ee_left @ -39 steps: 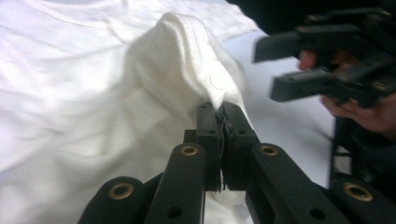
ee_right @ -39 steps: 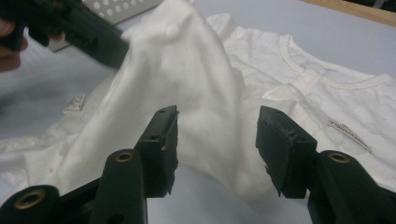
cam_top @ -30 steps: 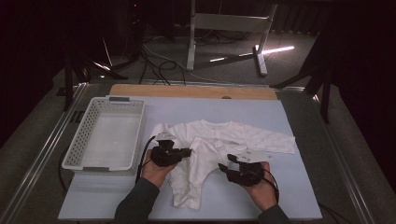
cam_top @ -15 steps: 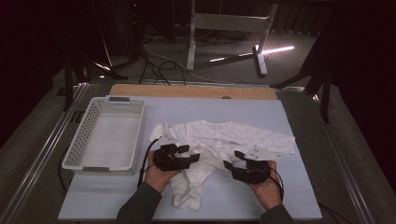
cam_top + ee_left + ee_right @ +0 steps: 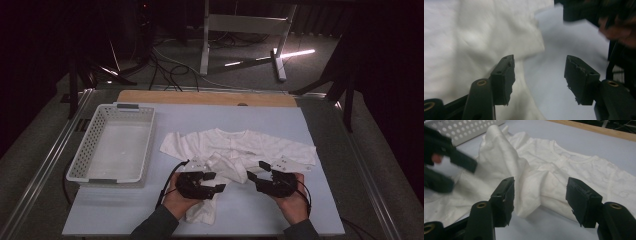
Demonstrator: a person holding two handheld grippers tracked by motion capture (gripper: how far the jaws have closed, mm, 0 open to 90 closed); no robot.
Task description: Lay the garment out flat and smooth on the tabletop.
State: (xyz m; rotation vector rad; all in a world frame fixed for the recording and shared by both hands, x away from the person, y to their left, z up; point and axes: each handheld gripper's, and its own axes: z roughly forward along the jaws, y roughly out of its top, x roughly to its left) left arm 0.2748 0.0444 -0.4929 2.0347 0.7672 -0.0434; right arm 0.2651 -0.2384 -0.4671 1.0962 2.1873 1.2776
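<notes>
Garment: white cotton baby bodysuit with short sleeves and a snap placket (image 5: 235,150), lying on the pale blue tabletop (image 5: 310,125), right of centre, near the person's edge.
Fold state: lower part turned up over the middle into a loose raised fold (image 5: 506,162); sleeves and neckline lie spread flat.
Left gripper (image 5: 212,182): its black jaws have just been closing a little yet stand apart, nothing pinched between them; one jaw over the cloth edge, the other over bare tabletop.
Right gripper (image 5: 260,175): jaws apart, pads pressing on nothing, aimed at a folded corner of the bodysuit.
Container: white perforated plastic basket (image 5: 87,150), left of the garment, apart from it, nothing inside.
Progress: by judgement, folding begun; sides left to fold in, then transfer to the basket.
Writing: no brand, label or text legible.
</notes>
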